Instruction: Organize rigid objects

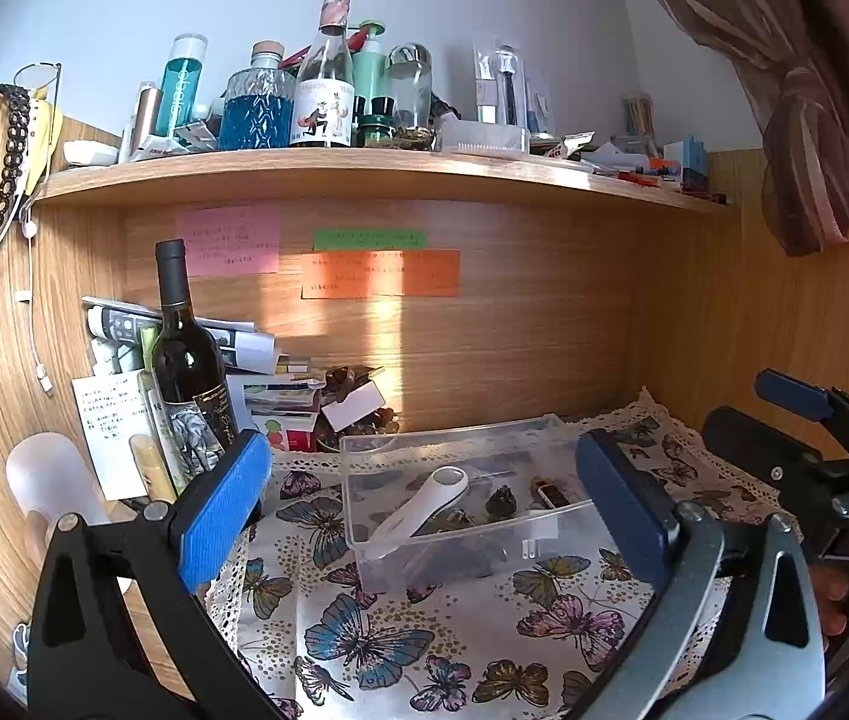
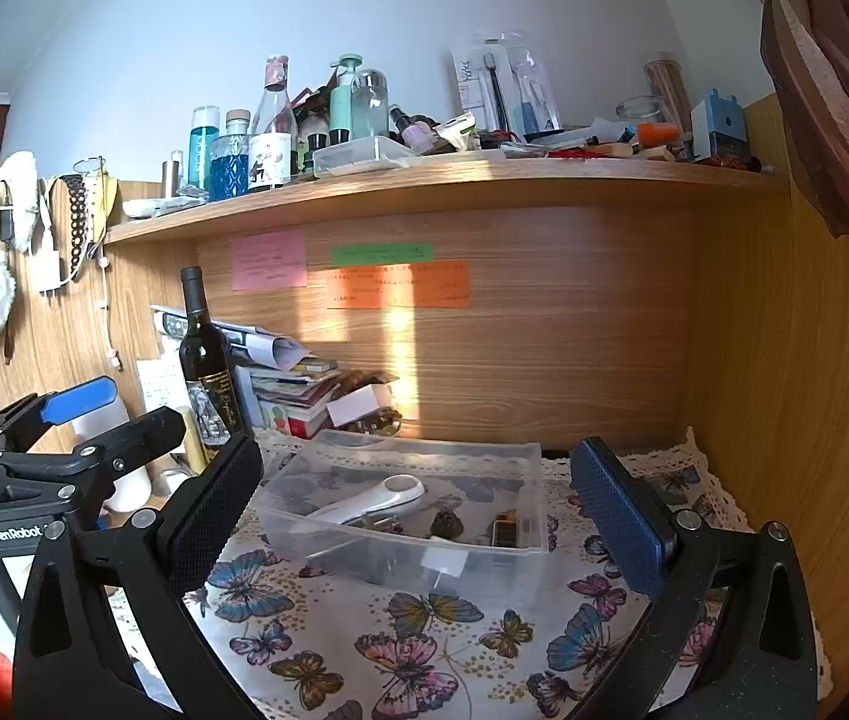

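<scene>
A wooden alcove frames the scene: pale wood-grain panels at the back and both sides, with a white wall above. The bench [image 2: 424,618] is spread with a lace-edged cloth printed with butterflies. On it sits a clear plastic bin [image 1: 454,498], near the back panel, holding a white handheld magnifier [image 1: 424,504], a small pinecone [image 1: 502,501] and a small dark bottle [image 1: 550,492] lying on its side.

The left claw [image 1: 424,498] hangs above the cloth with its blue-padded fingers spread wide and nothing between them, the bin showing through the gap. The right claw [image 2: 418,510] is likewise spread wide and empty, facing the same bin from the front; it shows at the right edge of the left wrist view.

To the left of the bin, a dark wine bottle [image 2: 205,366] stands upright beside a heap of papers and books [image 2: 292,384]. Three sticky notes, pink [image 2: 268,261], green [image 2: 381,252] and orange [image 2: 398,285], are stuck to the back panel, crossed by a band of sunlight. A shelf [image 2: 454,180] above is crowded with bottles, jars and packaged toothbrushes. A brown curtain [image 1: 796,90] hangs at the upper right.
</scene>
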{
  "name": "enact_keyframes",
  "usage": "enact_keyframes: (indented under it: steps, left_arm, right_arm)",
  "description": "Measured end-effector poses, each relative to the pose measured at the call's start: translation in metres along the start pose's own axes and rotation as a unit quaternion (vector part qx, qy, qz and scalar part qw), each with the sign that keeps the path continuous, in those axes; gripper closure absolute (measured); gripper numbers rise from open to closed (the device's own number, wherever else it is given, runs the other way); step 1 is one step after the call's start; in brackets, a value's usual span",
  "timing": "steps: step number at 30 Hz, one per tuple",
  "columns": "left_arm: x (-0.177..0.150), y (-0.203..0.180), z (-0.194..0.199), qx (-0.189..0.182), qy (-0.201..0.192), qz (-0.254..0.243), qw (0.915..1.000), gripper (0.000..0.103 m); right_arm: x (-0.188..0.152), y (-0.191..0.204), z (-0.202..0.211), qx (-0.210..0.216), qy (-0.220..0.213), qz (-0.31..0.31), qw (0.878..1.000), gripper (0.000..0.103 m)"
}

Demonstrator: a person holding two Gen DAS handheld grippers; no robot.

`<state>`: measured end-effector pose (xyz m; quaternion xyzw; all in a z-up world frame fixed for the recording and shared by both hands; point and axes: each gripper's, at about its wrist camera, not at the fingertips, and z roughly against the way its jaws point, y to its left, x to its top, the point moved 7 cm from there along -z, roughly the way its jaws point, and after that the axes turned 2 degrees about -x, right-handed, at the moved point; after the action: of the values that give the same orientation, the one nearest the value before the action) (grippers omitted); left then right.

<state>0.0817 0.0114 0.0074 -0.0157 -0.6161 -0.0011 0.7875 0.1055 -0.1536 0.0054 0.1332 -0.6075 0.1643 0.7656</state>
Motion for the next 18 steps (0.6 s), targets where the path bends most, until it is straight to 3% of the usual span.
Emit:
enact_keyframes:
  steps: [18]
  left_arm:
    - [0.0021,-0.0047,0.0002,-0.008,-0.005,0.0,1.0,0.0]
  right_arm:
    - [-0.0012,0.0007,0.0009,0.001,-0.001,0.001,1.0,0.0]
